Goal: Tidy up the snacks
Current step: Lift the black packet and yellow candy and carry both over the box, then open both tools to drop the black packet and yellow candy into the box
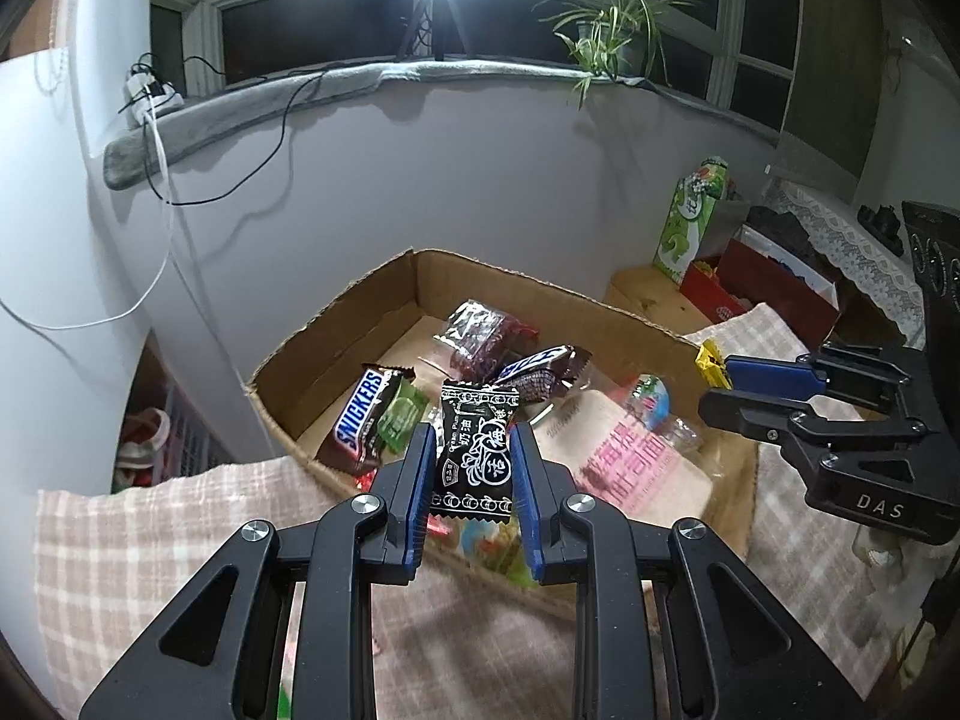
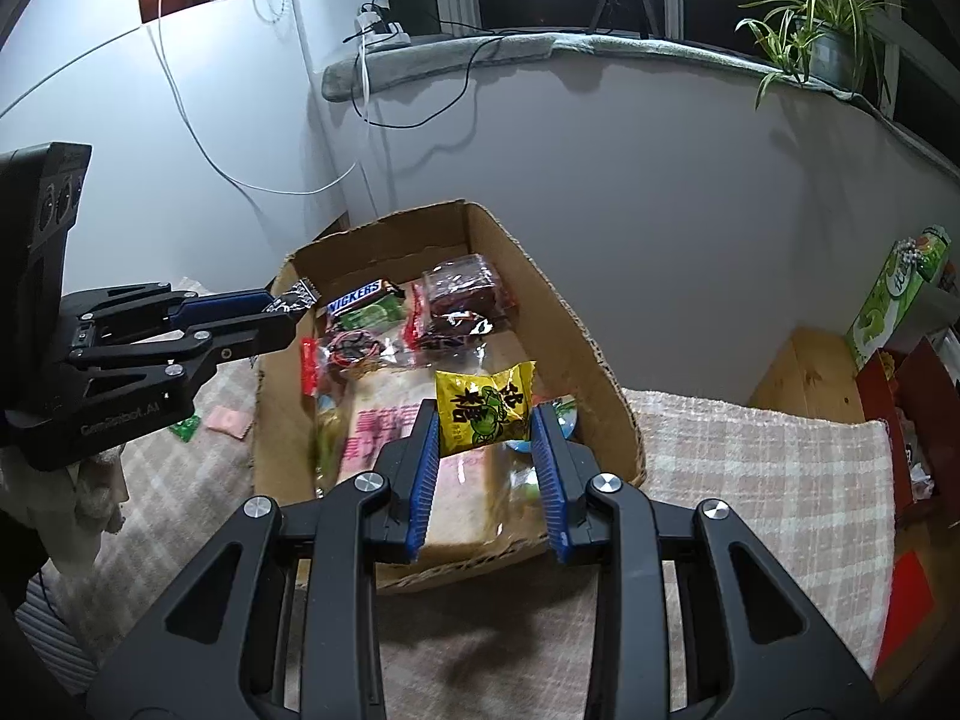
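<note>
Cardboard box [image 2: 606,360] holds a Snickers bar [image 2: 355,295], bagged snacks, pink packet [image 1: 636,468].

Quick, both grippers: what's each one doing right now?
Left gripper: shut on the black candy packet, above the cardboard box.
Right gripper: shut on the yellow candy packet, over the same box.

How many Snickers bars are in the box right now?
2 visible: one Snickers bar against the cardboard box left wall, a second Snickers bar mid-box beside the dark red packet. Others may be buried.
</note>
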The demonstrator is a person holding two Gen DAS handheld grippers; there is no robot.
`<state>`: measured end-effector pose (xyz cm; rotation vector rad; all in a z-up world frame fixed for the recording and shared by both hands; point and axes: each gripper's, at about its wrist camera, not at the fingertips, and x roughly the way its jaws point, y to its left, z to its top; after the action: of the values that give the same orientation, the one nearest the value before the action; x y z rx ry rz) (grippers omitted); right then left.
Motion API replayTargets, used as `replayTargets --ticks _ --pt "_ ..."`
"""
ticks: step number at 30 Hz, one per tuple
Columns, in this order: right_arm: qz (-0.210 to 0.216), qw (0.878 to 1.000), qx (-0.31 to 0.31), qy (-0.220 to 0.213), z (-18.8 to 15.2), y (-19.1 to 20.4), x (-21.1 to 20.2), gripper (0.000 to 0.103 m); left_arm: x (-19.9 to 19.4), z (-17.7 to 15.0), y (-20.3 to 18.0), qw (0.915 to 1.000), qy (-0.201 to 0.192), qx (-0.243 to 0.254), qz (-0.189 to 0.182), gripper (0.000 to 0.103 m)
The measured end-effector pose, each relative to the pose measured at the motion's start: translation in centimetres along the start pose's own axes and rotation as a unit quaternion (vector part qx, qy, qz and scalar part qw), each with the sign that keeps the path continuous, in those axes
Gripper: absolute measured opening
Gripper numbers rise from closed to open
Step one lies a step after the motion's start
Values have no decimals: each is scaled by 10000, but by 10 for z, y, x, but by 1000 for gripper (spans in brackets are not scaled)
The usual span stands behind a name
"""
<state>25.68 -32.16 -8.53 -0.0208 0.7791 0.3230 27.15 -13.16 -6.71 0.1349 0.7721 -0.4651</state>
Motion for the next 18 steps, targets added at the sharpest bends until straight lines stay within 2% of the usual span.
replayTargets --ticks 18 --pt "24 9999 38 155 4 -6 26 32 19 11 7 10000 61 -76 19 24"
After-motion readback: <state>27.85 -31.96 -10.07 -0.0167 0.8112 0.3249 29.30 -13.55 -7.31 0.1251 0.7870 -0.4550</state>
